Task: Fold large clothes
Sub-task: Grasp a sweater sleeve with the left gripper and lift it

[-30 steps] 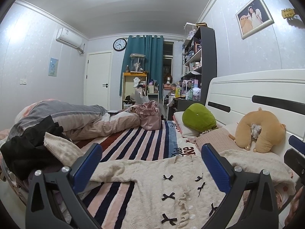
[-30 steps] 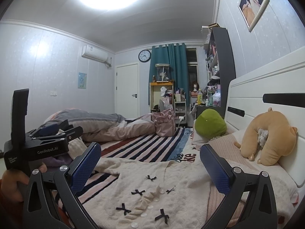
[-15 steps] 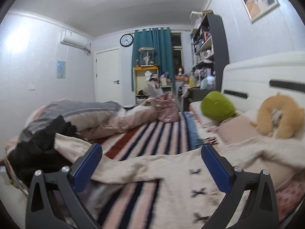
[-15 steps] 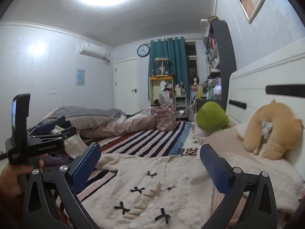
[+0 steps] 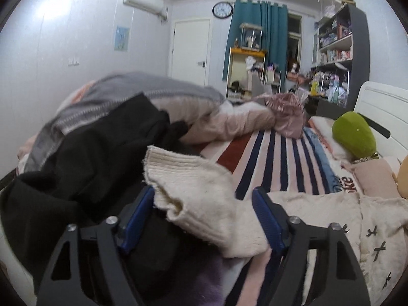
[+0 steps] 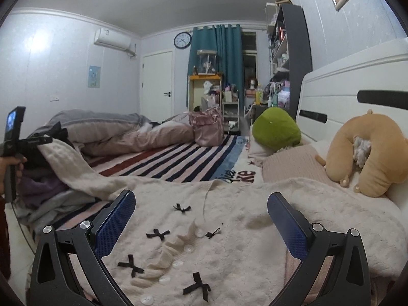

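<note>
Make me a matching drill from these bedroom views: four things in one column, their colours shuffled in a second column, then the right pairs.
Things:
1. cardigan
2. round pillow
3. curtain
4. neck pillow

Colours:
A. teal
B. tan
C. cream with black bows
D. green

Pairs: 1-C, 2-D, 3-A, 4-B

The cardigan (image 6: 255, 229) is spread on the bed (image 6: 178, 163), taken here as the landmark, at its near end. The cardigan's sleeve (image 5: 193, 188) is draped leftward onto a pile of clothes (image 5: 84, 168) at the bed's left edge. A rumpled duvet (image 6: 122, 132) is heaped behind the pile. Two plush cushions (image 6: 278, 127) are set against the headboard (image 6: 357, 81) on the bed's right. A bag (image 6: 206, 127) is placed at the bed's far end.
</note>
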{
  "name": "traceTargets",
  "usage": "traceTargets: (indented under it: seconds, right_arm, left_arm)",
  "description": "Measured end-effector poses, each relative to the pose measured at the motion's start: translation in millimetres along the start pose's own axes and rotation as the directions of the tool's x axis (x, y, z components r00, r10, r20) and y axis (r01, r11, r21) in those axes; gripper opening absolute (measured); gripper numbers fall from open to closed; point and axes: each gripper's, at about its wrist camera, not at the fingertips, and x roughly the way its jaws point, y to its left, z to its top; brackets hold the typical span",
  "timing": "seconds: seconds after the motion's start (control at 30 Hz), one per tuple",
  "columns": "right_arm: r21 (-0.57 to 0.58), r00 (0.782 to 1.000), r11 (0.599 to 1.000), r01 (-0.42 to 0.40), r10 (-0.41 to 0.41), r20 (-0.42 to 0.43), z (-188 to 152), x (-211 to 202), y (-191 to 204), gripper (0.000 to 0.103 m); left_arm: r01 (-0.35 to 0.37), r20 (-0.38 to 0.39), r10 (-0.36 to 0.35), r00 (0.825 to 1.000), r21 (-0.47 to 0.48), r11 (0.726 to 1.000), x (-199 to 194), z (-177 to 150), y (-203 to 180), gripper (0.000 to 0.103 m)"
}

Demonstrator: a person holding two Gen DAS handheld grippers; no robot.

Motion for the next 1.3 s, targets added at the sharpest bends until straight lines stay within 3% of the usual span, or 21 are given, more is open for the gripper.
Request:
traceTargets:
  seconds: [0.17,0.23,0.33,0.5,0.67,0.77,0.87,0.97,1.07,1.1,1.13,1.17,1.23,1.3]
  right_arm:
    - [-0.011,0.999,0.999,-0.035,0.035,-0.013,1,6,5,0.103]
    - [-0.012,0.999,0.999,-0.051,0.051,-0.018,1,8,8,0.103]
    - [-0.009,0.997,0.998,-0.069,0.068,-0.023,1,11,11,0.103]
    - [-0.016,0.997,0.997,-0.072,0.072,-0.020,2,9,11,0.103]
    - [0.003,0.997,0.997,-0.078,0.078,-0.007,2,4,6,0.103]
    - [0.006,0.997,0.997,-0.077,0.077,0.000,1,-1,2,0.103]
    - [0.005,0.998,0.998,-0.062,0.062,0.003,-1,-7,-3,0.103]
    - [0.021,0.999,0.999,-0.043,0.043,0.008,-3,-12,-13,0.103]
    - [0.044,1.000,0.999,-0.027,0.027,0.006,-7,-17,-24,0.103]
    - [0.051,1.000,0.998,-0.021,0.021,0.003,-9,-19,-28,0.103]
    - [0.060,1.000,0.998,-0.012,0.012,-0.003,-11,-20,-32,0.103]
    - [0.064,1.000,0.998,-0.007,0.007,-0.007,-13,-21,-36,0.103]
    - [0.074,1.000,0.997,0.010,-0.008,-0.020,-17,-22,-43,0.103]
    - [0.082,0.999,0.996,0.026,-0.024,-0.032,-22,-23,-49,0.103]
  left_arm:
    - [-0.006,-0.048,0.007,0.999,0.007,1.000,14,-8,2,0.039]
    - [0.006,-0.060,-0.005,0.998,0.019,1.000,15,-12,-1,0.023]
    - [0.011,-0.032,-0.010,0.999,0.016,1.000,7,-13,-2,0.014]
    - [0.089,0.051,-0.090,0.995,0.018,0.996,-18,-8,-9,0.007]
    - [0.185,0.041,-0.188,0.981,0.059,0.981,-28,-2,-38,0.005]
    - [0.266,0.036,-0.268,0.963,0.044,0.963,-31,-5,-60,0.005]
    - [0.377,0.023,-0.378,0.925,0.056,0.925,-39,-14,-92,0.005]
    - [0.508,-0.003,-0.508,0.861,0.062,0.859,-47,-27,-134,0.005]
    - [0.665,-0.059,-0.663,0.746,0.061,0.744,-52,-47,-189,0.005]
    - [0.734,-0.095,-0.729,0.678,0.052,0.677,-54,-58,-213,0.005]
    - [0.780,-0.128,-0.771,0.624,0.040,0.624,-54,-68,-229,0.005]
    - [0.821,-0.164,-0.808,0.565,0.020,0.570,-51,-77,-247,0.005]
    - [0.888,-0.281,-0.857,0.432,-0.032,0.458,-41,-110,-285,0.005]
    - [0.899,-0.384,-0.839,0.385,-0.049,0.435,-31,-140,-310,0.005]
